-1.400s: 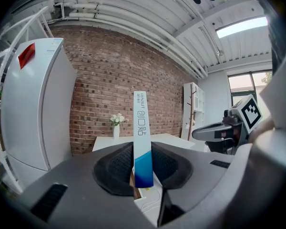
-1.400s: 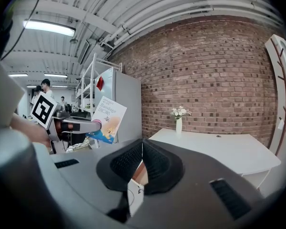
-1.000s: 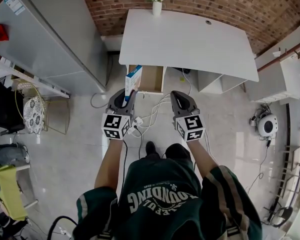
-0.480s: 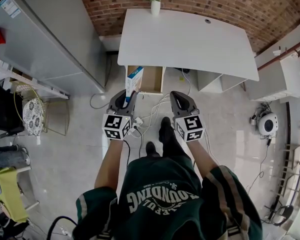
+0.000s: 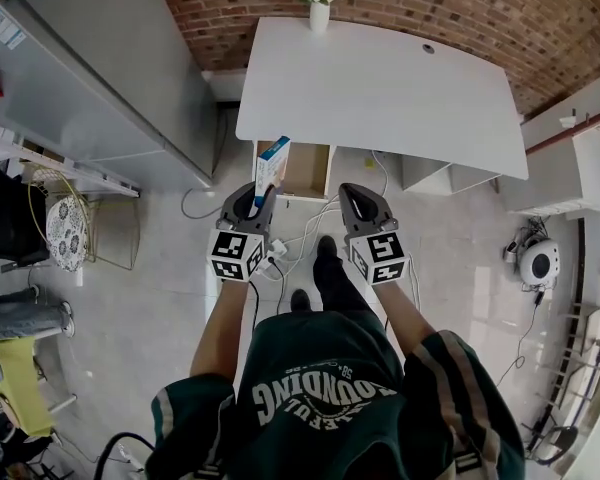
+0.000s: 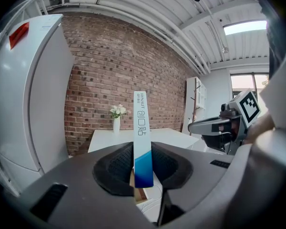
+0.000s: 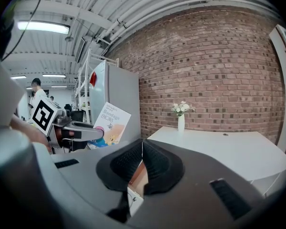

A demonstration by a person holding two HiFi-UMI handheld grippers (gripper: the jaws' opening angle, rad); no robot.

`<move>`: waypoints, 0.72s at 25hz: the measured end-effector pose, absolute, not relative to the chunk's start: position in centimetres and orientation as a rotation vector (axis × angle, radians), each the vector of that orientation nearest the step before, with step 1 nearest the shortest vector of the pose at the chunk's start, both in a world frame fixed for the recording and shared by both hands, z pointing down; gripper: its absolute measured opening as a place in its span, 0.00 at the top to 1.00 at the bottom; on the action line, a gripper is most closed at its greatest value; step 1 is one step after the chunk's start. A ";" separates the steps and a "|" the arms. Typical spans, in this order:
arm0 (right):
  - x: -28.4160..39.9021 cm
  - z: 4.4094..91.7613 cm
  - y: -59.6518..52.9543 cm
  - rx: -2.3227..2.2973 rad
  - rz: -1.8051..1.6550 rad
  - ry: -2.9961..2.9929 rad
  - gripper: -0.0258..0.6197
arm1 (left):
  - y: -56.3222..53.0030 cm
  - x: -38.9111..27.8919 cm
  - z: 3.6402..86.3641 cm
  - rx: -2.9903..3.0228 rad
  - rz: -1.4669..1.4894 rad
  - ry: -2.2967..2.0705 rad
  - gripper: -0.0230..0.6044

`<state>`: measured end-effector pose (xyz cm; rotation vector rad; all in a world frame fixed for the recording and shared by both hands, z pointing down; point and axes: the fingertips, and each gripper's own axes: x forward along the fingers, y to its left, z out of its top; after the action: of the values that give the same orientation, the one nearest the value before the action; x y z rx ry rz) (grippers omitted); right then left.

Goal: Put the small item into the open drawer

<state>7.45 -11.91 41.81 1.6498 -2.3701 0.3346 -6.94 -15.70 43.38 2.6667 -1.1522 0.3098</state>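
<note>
I have the thin box (image 6: 142, 132) pinched upright in my left gripper's (image 5: 256, 193) jaws, near the open drawer (image 5: 308, 164), probably to slip in edge-first. My right gripper's (image 5: 355, 193) jaws sit pressed together, empty and out of the way.

Small item: flat white-and-blue box (image 5: 270, 165), upright, lower end clamped in left claw (image 5: 254, 196), near drawer's left edge. Drawer (image 5: 306, 164): pulled open under desk (image 5: 380, 78) front, brown inside.

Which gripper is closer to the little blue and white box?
Left. The left gripper is shut on the box, gripping its lower end. The right gripper is off to the box's right, not touching it, with its jaws shut on nothing.
</note>
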 end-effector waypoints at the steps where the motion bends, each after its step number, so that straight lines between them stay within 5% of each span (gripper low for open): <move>1: 7.7 42.0 -12.6 1.642 0.340 -2.373 0.92 | -16.2 -6.7 43.7 2.662 0.318 -1.151 0.81; 18: 9.7 45.8 -21.0 1.567 0.433 -2.388 0.92 | -21.5 -3.9 50.1 2.551 0.403 -1.104 0.81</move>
<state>9.71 -20.98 45.78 1.5665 -2.3876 0.4326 -3.94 -21.53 50.14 2.5513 -1.1039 0.4029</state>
